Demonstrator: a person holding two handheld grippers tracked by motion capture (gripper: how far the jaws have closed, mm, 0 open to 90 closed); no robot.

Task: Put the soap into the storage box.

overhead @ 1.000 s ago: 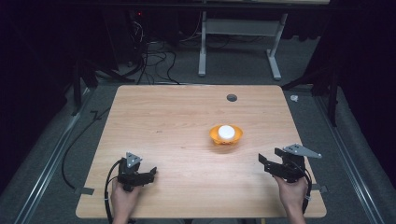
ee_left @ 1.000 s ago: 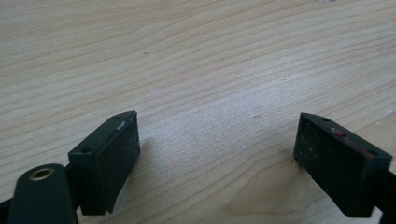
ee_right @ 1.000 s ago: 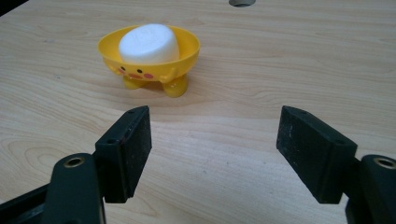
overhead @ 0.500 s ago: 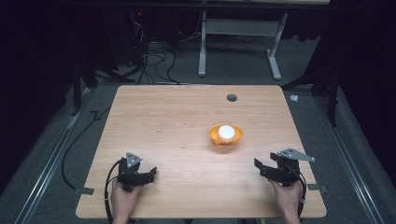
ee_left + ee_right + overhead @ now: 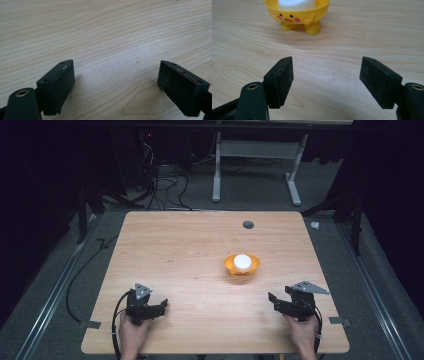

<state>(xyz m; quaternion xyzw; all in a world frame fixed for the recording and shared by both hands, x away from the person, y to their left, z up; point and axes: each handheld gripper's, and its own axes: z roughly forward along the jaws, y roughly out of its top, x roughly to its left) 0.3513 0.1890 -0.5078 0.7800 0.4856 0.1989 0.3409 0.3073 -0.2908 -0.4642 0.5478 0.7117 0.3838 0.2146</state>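
The left tongs (image 5: pixel 161 307) lie low over the near left part of the bench (image 5: pixel 190 250), held from below by the left hand (image 5: pixel 134 332), with a grey plate (image 5: pixel 142 290) on top and a black cable (image 5: pixel 118 312) looping off to the left side. In the left gripper view these tongs (image 5: pixel 116 83) stand released: the two black jaws are well apart, with bare wood grain between them and nothing pressed by either pad.

Right of the bench's middle, nearer the right tongs than the left, stands the cup (image 5: pixel 242 265), a small yellow holder on short feet. A white egg (image 5: pixel 242 261) sits in its bowl. In the right gripper view the cup (image 5: pixel 297 15) is straight ahead of the jaws and apart from them, upright, with a duck face painted on its front: an orange beak and two pink cheeks. The egg (image 5: pixel 297 3) fills the bowl's top there.

Beyond the cup, towards the far edge, is a dark round hole (image 5: pixel 248 224) in the bench top.

The right tongs (image 5: pixel 272 301) sit at the near right, held by the right hand (image 5: pixel 302 335), pointing leftwards across the wood. In the right gripper view these tongs (image 5: pixel 327 80) are also released, though their jaws have just been closing slightly; only bare bench lies between them.
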